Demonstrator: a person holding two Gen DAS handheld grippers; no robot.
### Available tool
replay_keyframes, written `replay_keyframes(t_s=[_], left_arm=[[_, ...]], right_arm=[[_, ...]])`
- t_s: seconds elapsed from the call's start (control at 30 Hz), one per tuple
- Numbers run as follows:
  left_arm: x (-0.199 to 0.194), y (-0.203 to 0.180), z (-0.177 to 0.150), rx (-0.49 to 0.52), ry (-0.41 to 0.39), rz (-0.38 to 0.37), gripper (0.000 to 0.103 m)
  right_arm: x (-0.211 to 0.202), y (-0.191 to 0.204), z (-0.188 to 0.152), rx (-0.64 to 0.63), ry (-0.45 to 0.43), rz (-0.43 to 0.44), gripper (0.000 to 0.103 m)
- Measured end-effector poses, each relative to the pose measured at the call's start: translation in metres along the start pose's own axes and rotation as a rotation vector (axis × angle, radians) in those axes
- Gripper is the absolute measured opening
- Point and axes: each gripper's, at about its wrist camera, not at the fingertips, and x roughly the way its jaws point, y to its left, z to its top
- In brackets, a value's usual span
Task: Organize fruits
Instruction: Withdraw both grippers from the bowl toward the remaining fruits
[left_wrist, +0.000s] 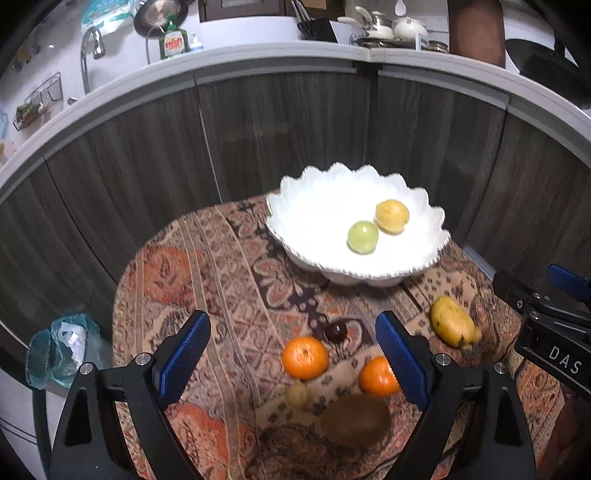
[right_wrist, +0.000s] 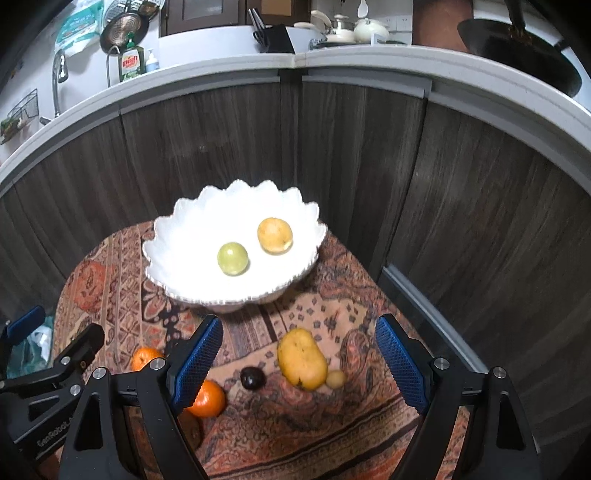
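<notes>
White scalloped bowl (left_wrist: 424, 201) on the patterned worktop (left_wrist: 221, 266) holds two fruits, while nearer than it an orange (left_wrist: 305, 357) lies loose between the wide-open, empty left hand-held gripper (left_wrist: 291, 363) fingers and a mango (right_wrist: 301, 358), long axis toward the bowl, lies inside the equally open, empty right hand-held gripper (right_wrist: 299, 363).

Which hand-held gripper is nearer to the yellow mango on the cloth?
Right. The right hand-held gripper has the mango between its open fingers, not touching. The left hand-held gripper is over the oranges, beside it.

white scalloped bowl (right_wrist: 177, 229) holds a green fruit (right_wrist: 232, 258) and yellow fruit (right_wrist: 274, 236), just apart.
</notes>
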Motion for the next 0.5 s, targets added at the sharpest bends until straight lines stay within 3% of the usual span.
replay_keyframes(t_s=[0.3, 0.5], left_arm=[[0.001, 0.003, -0.022, 0.022, 0.002, 0.022, 0.091], [0.009, 0.005, -0.046, 0.014, 0.045, 0.001, 0.091]], right_arm=[[0.005, 0.004, -0.025, -0.026, 0.034, 0.008, 0.085], [0.010, 0.007, -0.044, -0.030, 0.063, 0.010, 0.085]])
